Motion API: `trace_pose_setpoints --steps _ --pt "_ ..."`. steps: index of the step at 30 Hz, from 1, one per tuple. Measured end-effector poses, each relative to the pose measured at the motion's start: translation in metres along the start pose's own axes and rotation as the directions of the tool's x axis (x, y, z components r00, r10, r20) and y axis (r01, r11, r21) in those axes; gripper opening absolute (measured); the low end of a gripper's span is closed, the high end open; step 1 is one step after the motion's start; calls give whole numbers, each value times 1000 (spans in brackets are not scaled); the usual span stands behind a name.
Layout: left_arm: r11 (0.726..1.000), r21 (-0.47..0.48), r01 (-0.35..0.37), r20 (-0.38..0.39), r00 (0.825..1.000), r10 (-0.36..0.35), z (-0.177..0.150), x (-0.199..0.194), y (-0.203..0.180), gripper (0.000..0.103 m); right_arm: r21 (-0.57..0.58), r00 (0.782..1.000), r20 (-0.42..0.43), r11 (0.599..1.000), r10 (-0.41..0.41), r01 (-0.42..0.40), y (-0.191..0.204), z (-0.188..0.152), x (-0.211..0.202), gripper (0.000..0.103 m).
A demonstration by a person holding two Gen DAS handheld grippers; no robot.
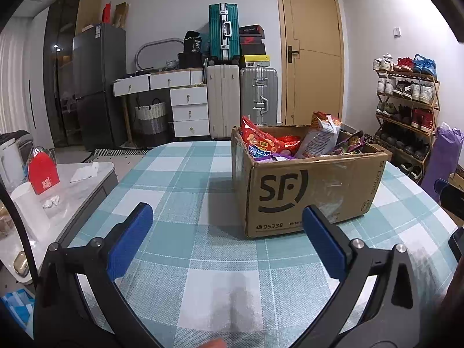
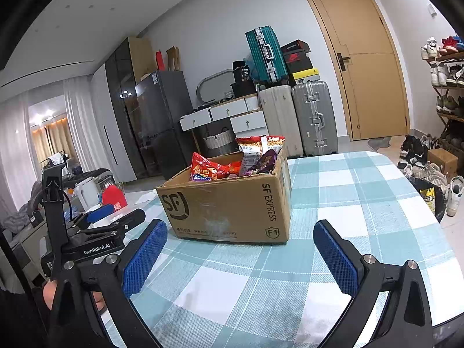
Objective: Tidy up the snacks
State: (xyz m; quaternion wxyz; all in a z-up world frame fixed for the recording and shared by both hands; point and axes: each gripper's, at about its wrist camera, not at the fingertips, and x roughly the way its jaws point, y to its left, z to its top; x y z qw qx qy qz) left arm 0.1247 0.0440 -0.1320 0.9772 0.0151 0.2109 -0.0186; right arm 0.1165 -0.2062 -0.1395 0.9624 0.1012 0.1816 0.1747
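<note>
A brown SF cardboard box (image 1: 313, 191) stands open on the checked tablecloth (image 1: 185, 179); it also shows in the right wrist view (image 2: 232, 203). It holds several snack packs: a red bag (image 1: 261, 140), a tall pale bag (image 1: 322, 136) and purple packs (image 1: 348, 145). My left gripper (image 1: 227, 217) is open and empty, hovering over the table in front of the box. My right gripper (image 2: 240, 235) is open and empty, just short of the box's front. The left gripper's body (image 2: 87, 232) shows at the left of the right wrist view.
A side table (image 1: 81, 179) with a red carton (image 1: 43, 174) and a white kettle (image 1: 8, 159) stands left. Suitcases (image 1: 240, 98), a white desk (image 1: 174, 92), a fridge (image 1: 95, 87) and a door (image 1: 313, 46) lie behind. A shoe rack (image 1: 406, 101) stands right.
</note>
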Motion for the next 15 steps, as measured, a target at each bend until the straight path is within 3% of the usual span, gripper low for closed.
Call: trace_pose_setpoints --steps 10,15 --pt "1000 -17 12 -36 999 -13 0 8 2 103 1 1000 -1 1000 0 0 0 0 0 102" --pt "1000 -11 17 -11 1000 -17 -2 8 0 103 0 1000 -2 1000 0 0 0 0 0 102"
